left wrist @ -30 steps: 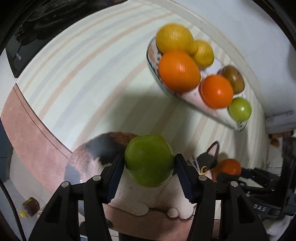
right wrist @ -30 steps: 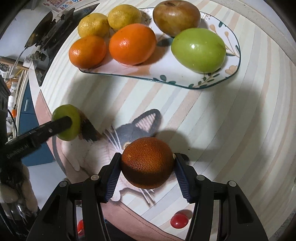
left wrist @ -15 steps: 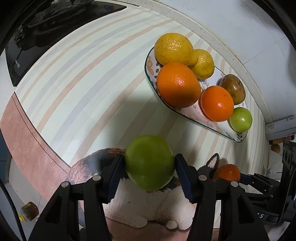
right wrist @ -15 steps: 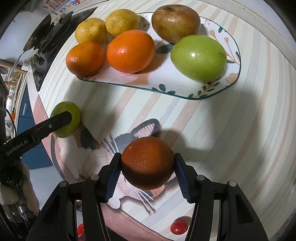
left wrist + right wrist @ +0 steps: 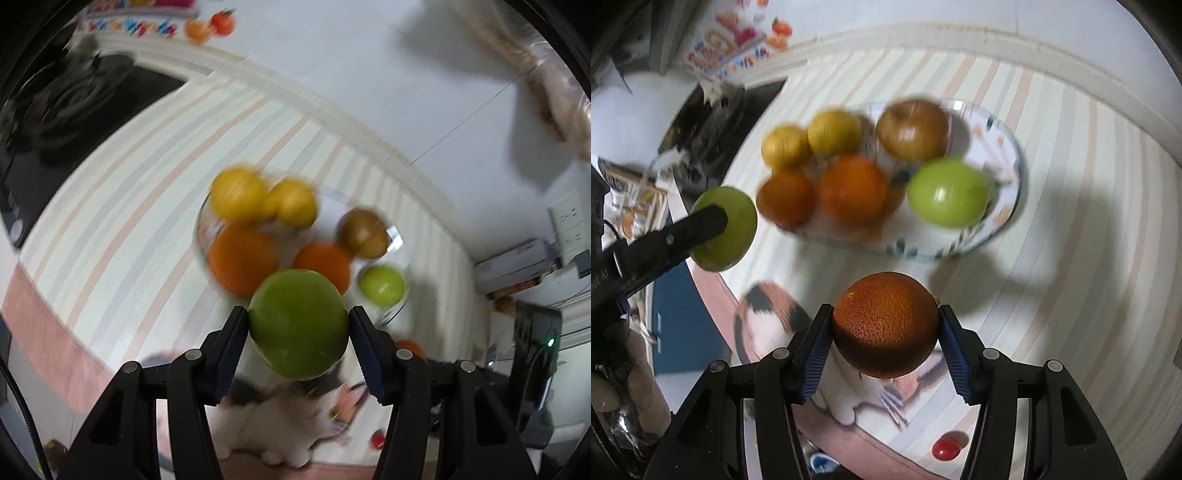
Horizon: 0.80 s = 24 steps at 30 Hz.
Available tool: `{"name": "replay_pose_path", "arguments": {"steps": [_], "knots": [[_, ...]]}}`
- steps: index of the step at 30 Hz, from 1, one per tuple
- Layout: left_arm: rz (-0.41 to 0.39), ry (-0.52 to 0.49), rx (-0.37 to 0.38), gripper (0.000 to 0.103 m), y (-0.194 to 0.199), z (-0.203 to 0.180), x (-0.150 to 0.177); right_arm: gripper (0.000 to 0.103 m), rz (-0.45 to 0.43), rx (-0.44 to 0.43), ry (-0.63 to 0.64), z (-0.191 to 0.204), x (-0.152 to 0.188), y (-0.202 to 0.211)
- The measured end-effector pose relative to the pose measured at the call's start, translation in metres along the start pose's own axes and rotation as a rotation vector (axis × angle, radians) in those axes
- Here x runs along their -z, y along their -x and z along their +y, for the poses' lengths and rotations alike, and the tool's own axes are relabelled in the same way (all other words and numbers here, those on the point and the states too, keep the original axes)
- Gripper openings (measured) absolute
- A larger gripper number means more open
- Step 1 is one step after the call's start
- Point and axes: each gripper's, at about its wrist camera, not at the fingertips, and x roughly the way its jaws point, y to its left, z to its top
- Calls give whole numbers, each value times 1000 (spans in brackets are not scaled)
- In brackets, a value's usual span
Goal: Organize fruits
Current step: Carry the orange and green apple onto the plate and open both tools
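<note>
My left gripper (image 5: 298, 338) is shut on a green apple (image 5: 298, 325) and holds it above the striped mat; it also shows in the right wrist view (image 5: 726, 227). My right gripper (image 5: 884, 334) is shut on a dark orange (image 5: 884, 323). Ahead stands an oval patterned plate (image 5: 1008, 147) holding two yellow citrus (image 5: 833, 133), two oranges (image 5: 853, 188), a brown fruit (image 5: 912, 129) and a green apple (image 5: 947, 192). The same plate (image 5: 201, 221) shows in the left wrist view, blurred.
The striped mat (image 5: 1071, 229) has a cat picture (image 5: 768, 314) under the grippers. A small red object (image 5: 945, 448) lies near the mat's front edge. A black stove (image 5: 74, 107) is at the left, a white wall behind.
Both grippers have risen and tilted up with their fruit still held; the plate now sits lower and farther in view, and the wall shows. The views are blurred by motion.
</note>
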Motion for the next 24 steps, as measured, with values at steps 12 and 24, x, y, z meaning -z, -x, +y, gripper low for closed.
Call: {"name": "replay_pose_path", "arguments": {"steps": [12, 24], "knots": [[95, -146, -117, 54, -55, -29, -66, 59, -115, 62, -111, -49, -97, 23], [202, -42, -134, 54, -84, -11, -60, 59, -28, 110, -117, -68, -128, -17]]}}
